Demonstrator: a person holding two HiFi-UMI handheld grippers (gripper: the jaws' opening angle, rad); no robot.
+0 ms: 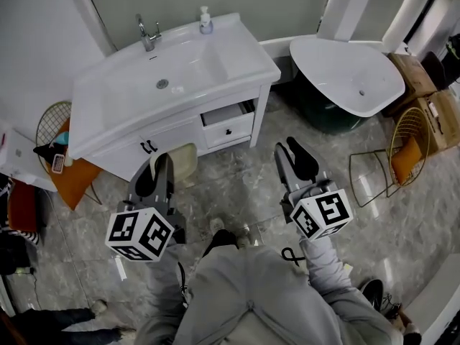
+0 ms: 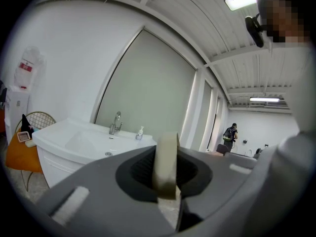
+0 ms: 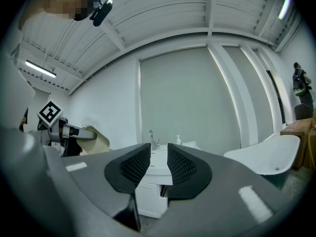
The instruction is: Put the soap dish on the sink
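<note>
No readable text, brands, numbers or signs in any view

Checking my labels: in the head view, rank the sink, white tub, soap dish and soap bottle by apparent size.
Largest to smallest:
1. sink
2. white tub
3. soap dish, which looks larger because it is nearer the camera
4. soap bottle

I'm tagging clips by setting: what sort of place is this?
Likely a bathroom showroom or mock-up rather than a home: a white vanity sink with a tap, a freestanding bathtub beside it, and a high, open industrial ceiling.
</note>
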